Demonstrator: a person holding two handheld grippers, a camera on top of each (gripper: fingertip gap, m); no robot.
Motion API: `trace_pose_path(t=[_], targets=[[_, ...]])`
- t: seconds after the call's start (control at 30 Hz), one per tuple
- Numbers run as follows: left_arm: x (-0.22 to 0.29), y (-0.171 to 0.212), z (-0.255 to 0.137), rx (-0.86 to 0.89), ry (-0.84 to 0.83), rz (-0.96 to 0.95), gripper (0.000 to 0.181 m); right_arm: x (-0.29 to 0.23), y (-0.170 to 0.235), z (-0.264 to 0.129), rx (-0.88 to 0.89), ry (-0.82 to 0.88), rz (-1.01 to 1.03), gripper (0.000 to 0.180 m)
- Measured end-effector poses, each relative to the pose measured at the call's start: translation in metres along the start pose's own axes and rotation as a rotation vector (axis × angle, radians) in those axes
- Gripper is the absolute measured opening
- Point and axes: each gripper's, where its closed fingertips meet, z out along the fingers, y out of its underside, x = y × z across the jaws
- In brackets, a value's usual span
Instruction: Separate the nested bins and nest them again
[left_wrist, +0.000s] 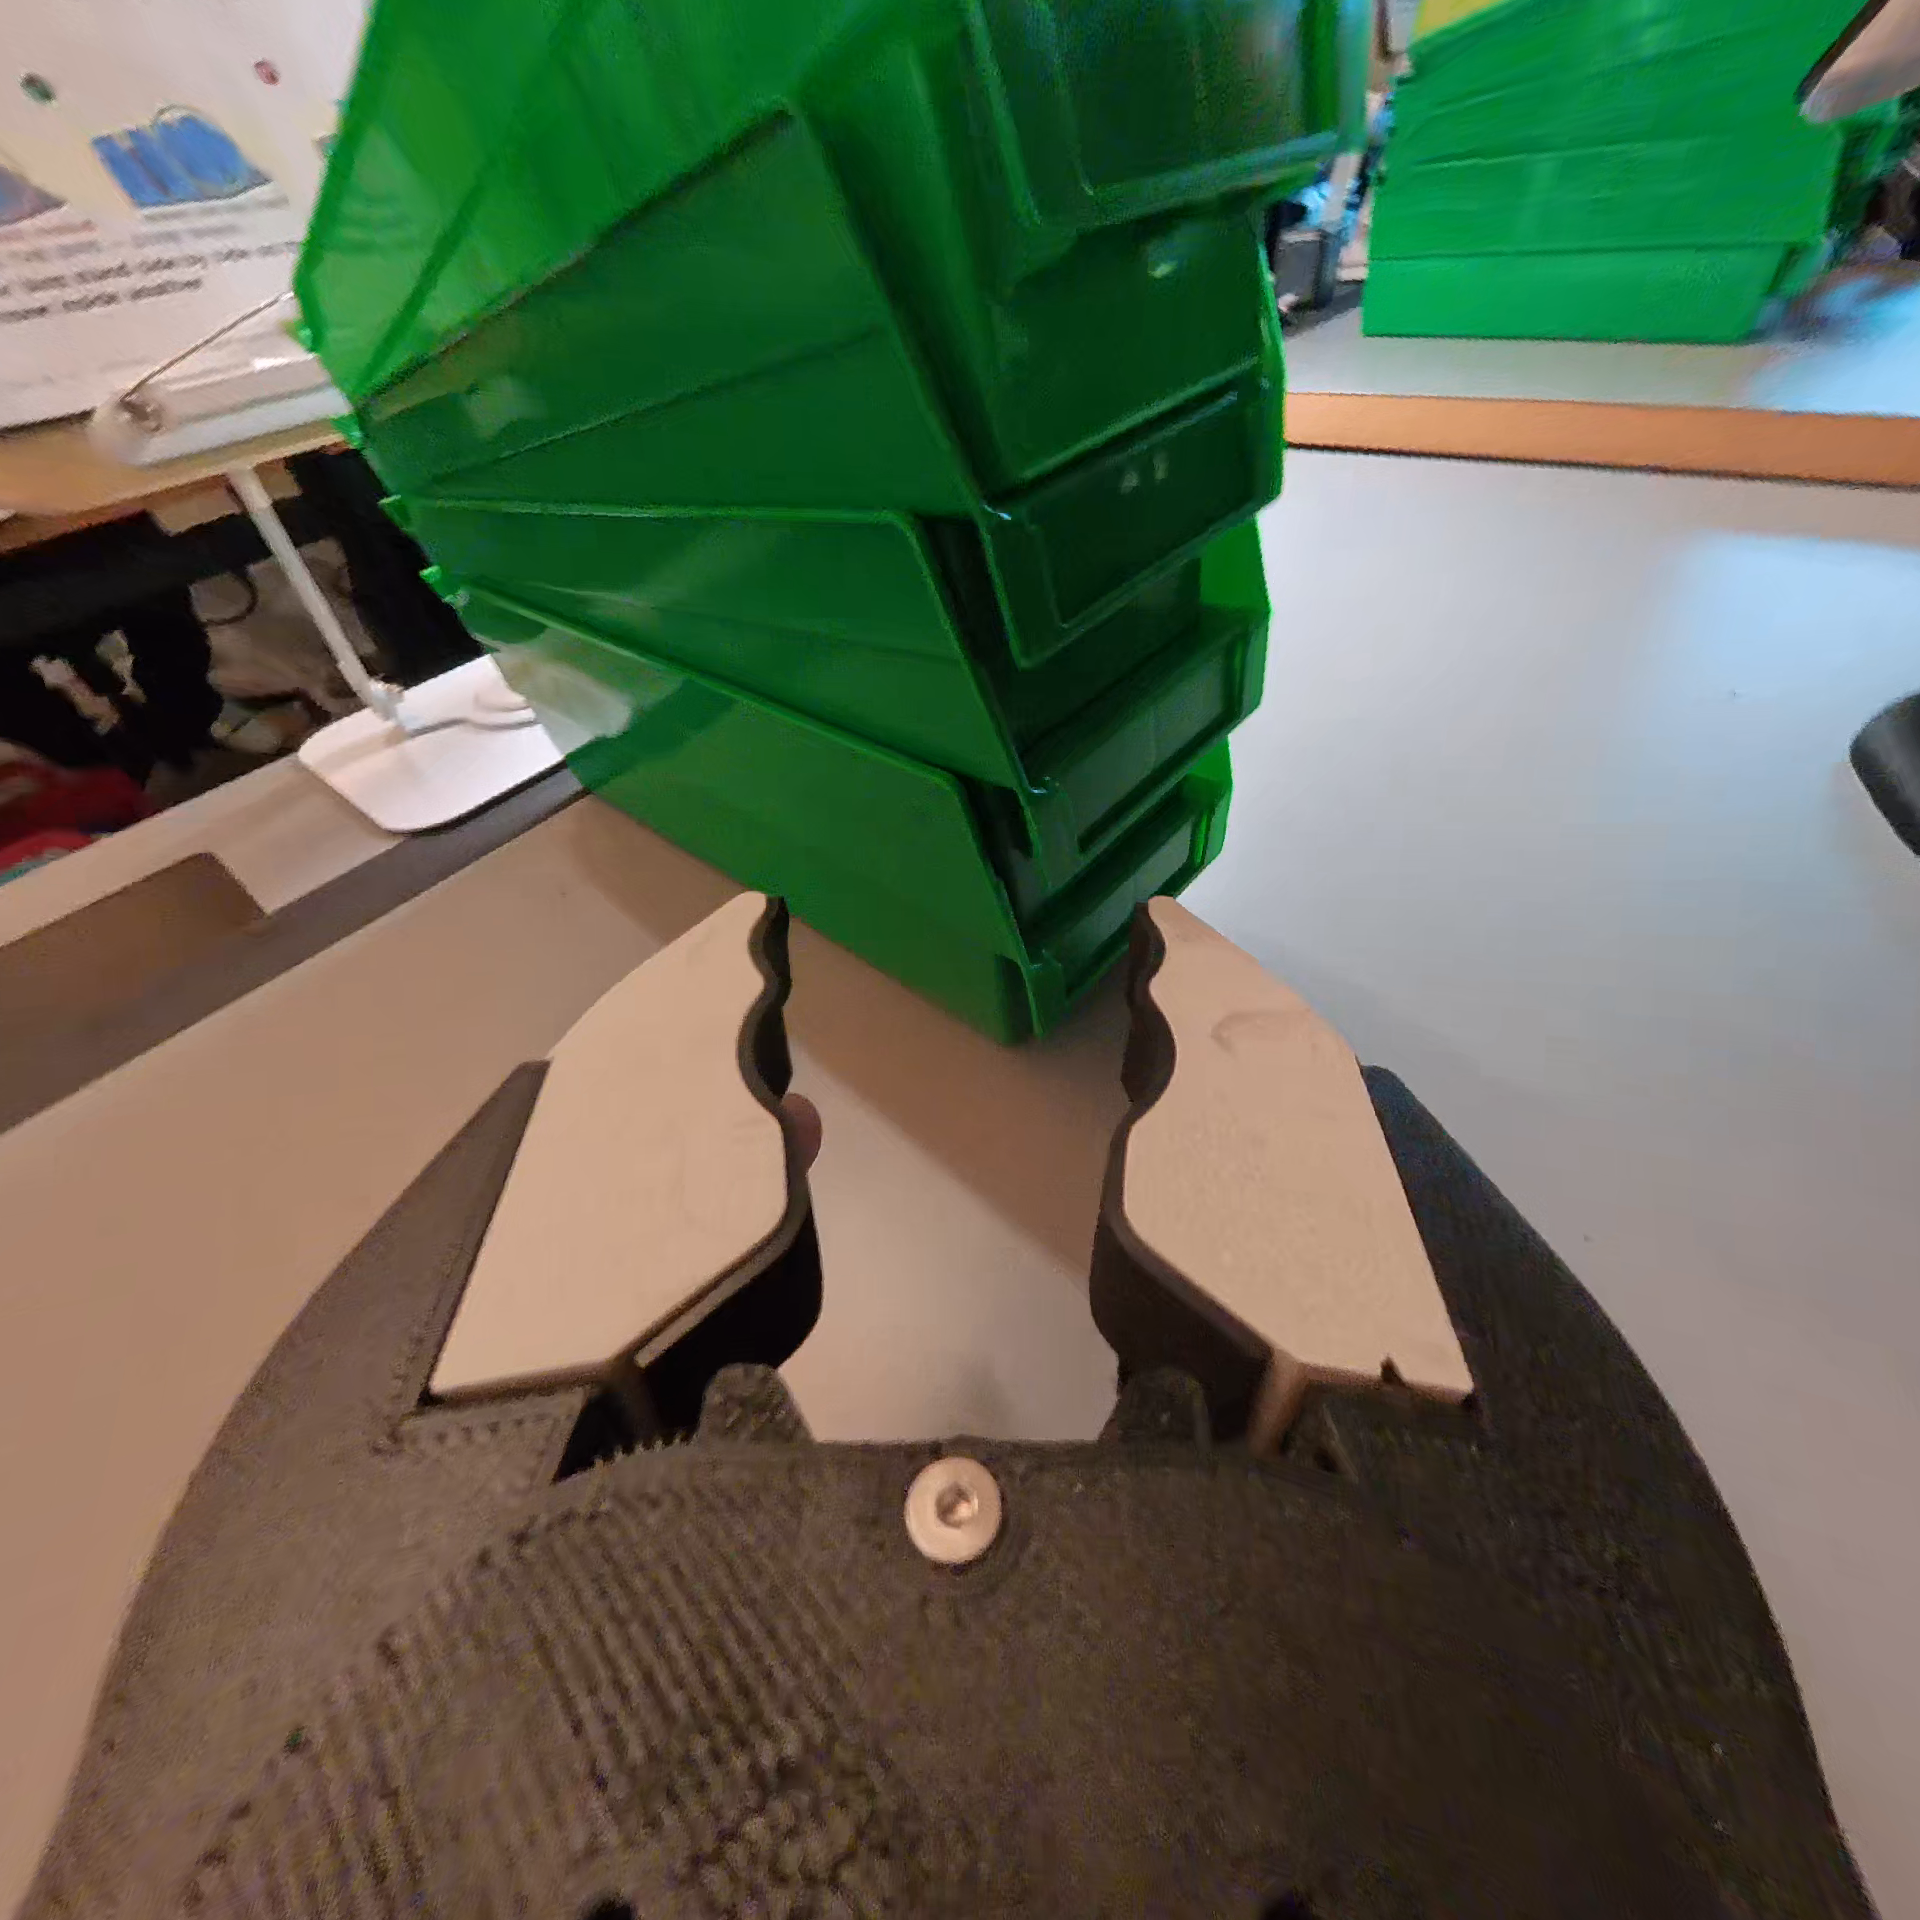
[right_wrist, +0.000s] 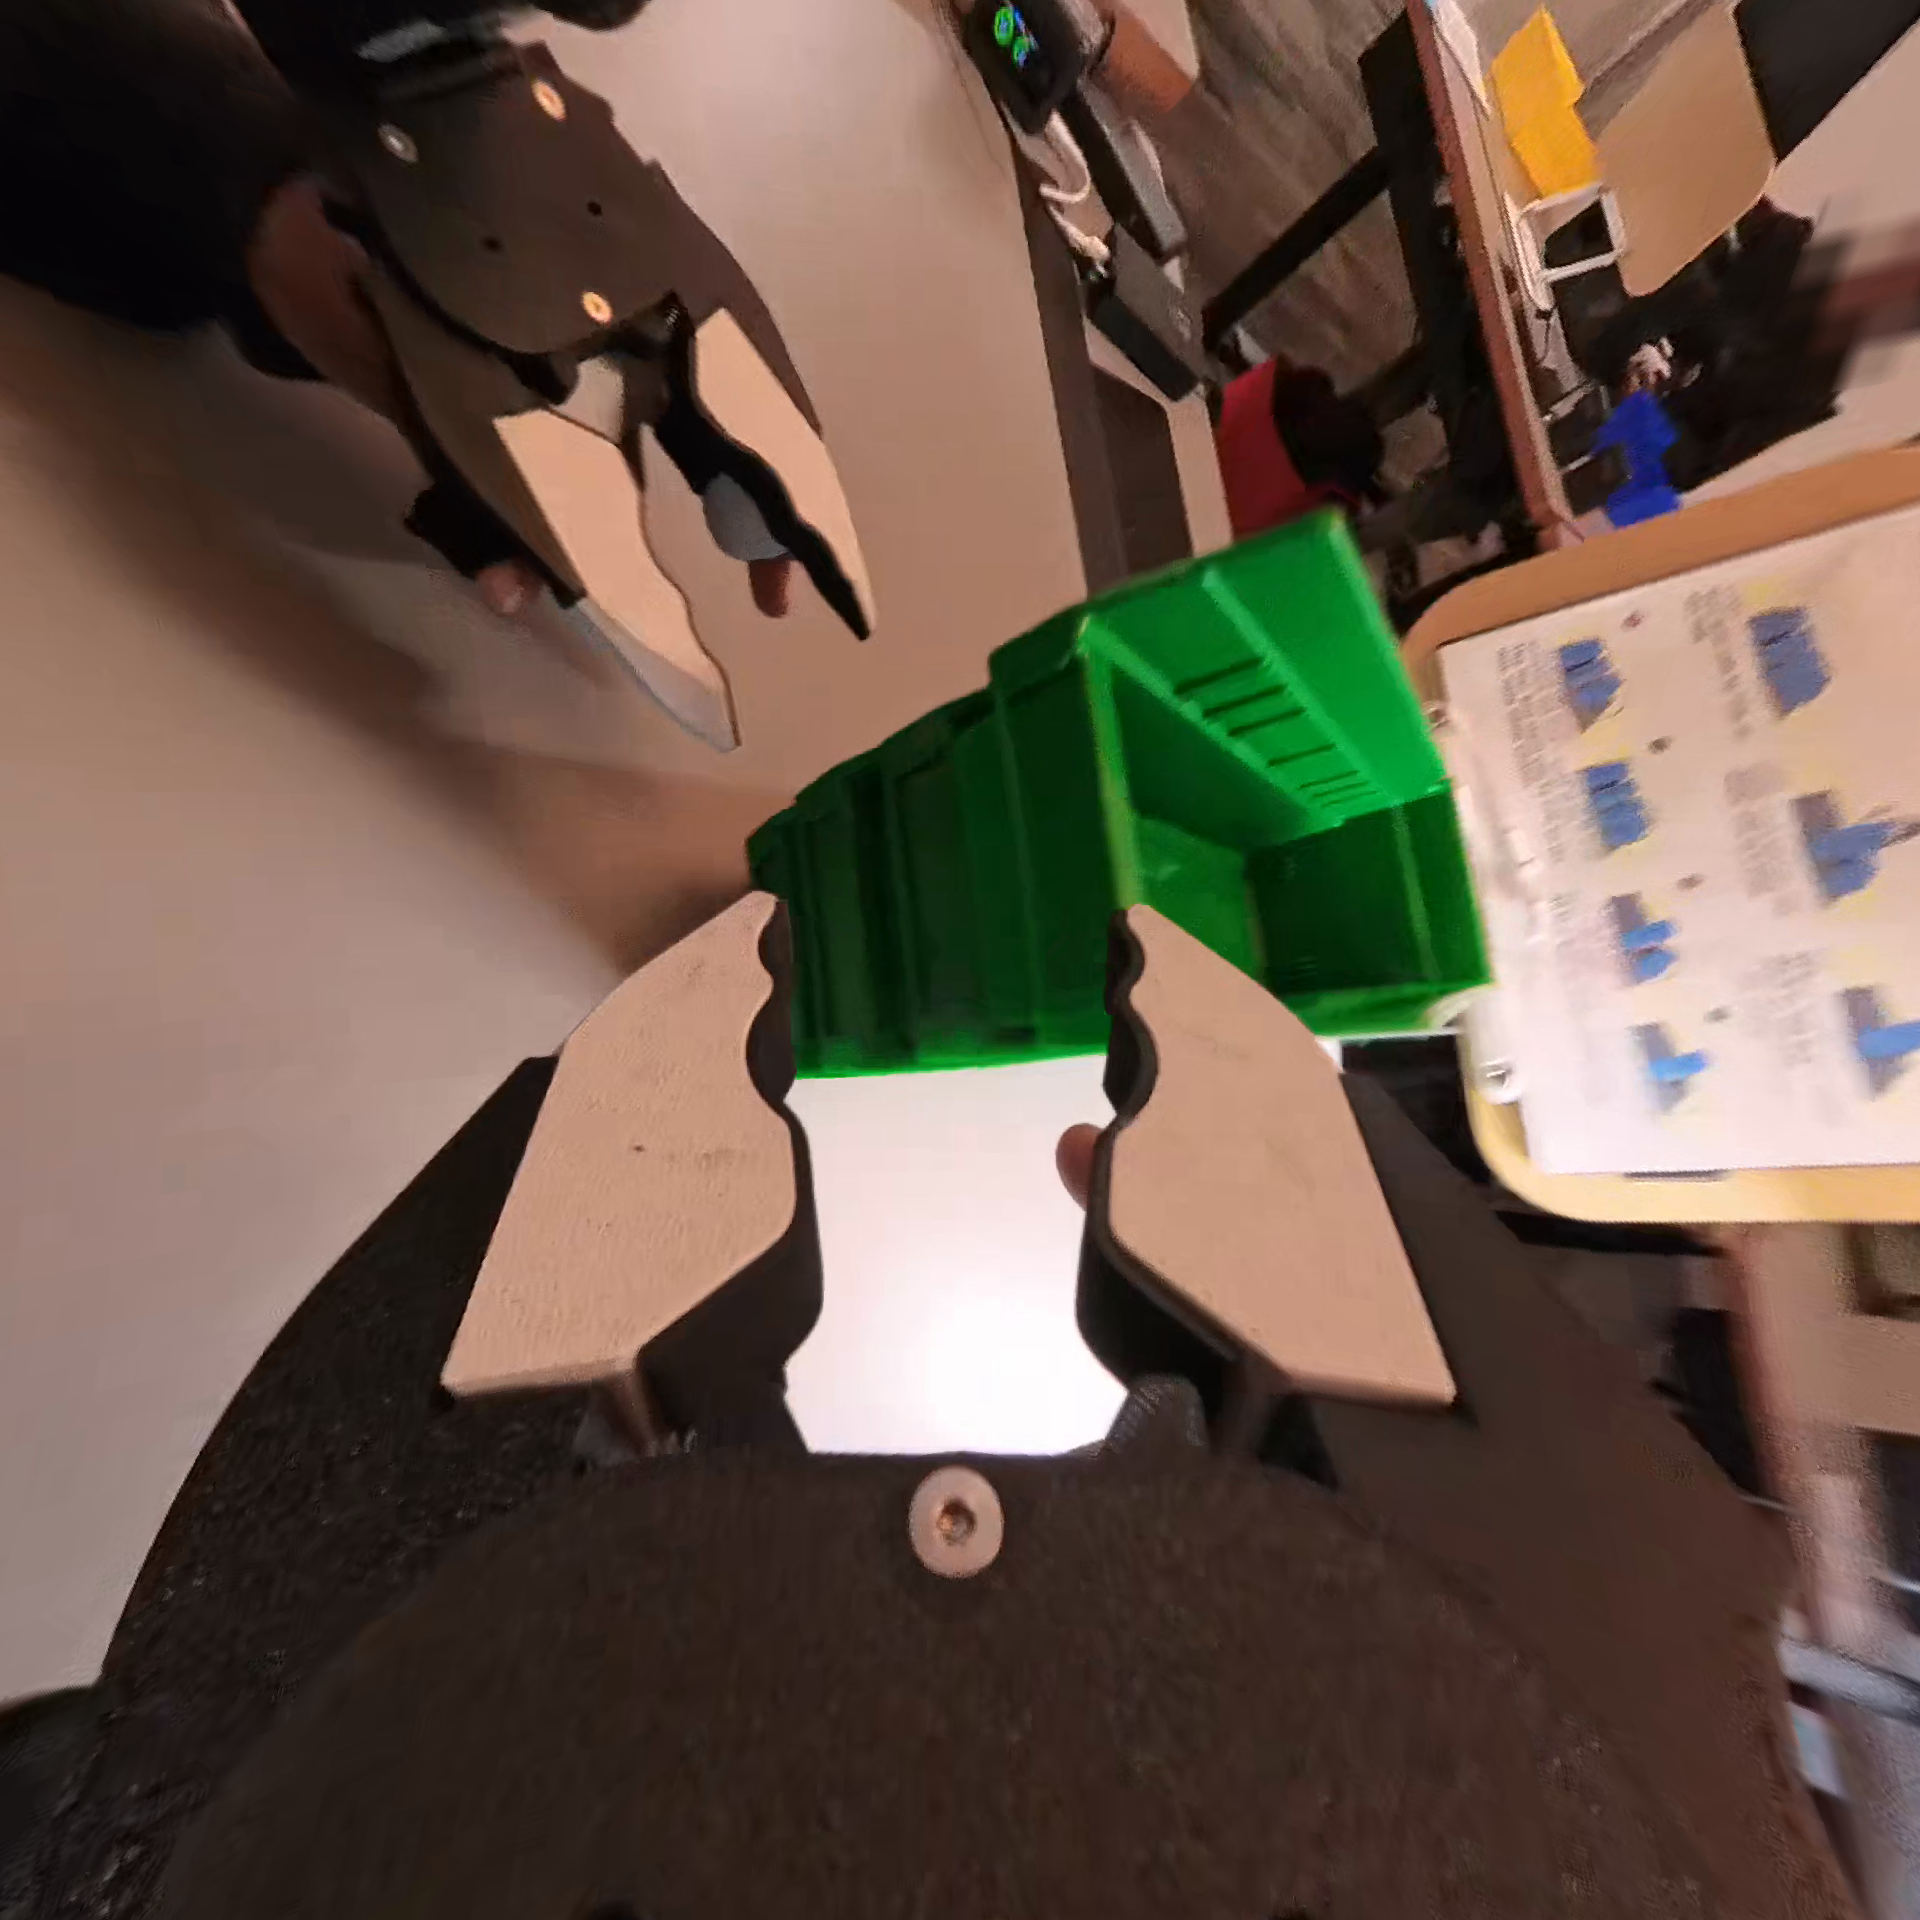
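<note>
Stack: the nested green bins (left_wrist: 831, 582) stand on the pale surface (left_wrist: 1558, 831), several shells one inside another, rims stepped and fanned so that each lip shows on its own. In the right wrist view the same nested green bins (right_wrist: 1039, 894) show the open mouth of the innermost bin.
Landmark: all places are given from this stack.
Left tool (left_wrist: 961, 977): fingers spread, empty, low at the foot of the stack with the bottom corner between the tips; whether a tip touches the plastic cannot be told. It shows again as the left tool (right_wrist: 769, 644) above and left of the stack in the right wrist view, well apart from the right one.
Right tool (right_wrist: 940, 977): fingers spread, holding nothing, just beside the stack's side wall.
Second stack (left_wrist: 1600, 208): more green bins far behind the main stack.
Instruction sheet (right_wrist: 1714, 883): printed pictures of blue bins, lying just past the stack.
Handling, as a judgement: thin moulded plastic, light, stiff at the rims, smooth and likely slippery on flat walls; nested shells may stick together.
Hold: pinch the top bin's raised front lip, while the other tool pins the lower rims down.
</note>
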Motion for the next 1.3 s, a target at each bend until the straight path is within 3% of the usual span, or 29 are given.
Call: trace_pose_path(t=[0.13,0.37,0.63,0.73,1.07,1.3], targets=[[-0.004,-0.009,-0.009,0.039,-0.068,-0.036,0.063,0.024,-0.016,0.019,-0.157,0.019,-0.102,0.059],[-0.001,-0.005,-0.012,0.038,-0.087,-0.027,0.064,0.022,0.01,0.062,-0.39,-0.074,-0.136,0.059],[0.005,-0.002,-0.009,0.027,-0.098,-0.01,0.065,0.018,0.017,0.069,-0.444,-0.091,-0.19,0.048],[0.002,-0.002,-0.01,0.028,-0.116,-0.005,0.065,0.024,0.017,0.069,-0.451,-0.075,-0.2,0.035],[-0.008,0.004,-0.011,0.01,-0.175,0.039,0.063,0.022,0.017,0.071,-0.534,-0.128,-0.183,0.032],[0.011,0.005,-0.01,0.001,-0.155,0.206,0.063,0.023,0.016,0.072,-0.515,-0.102,-0.175,0.031]])
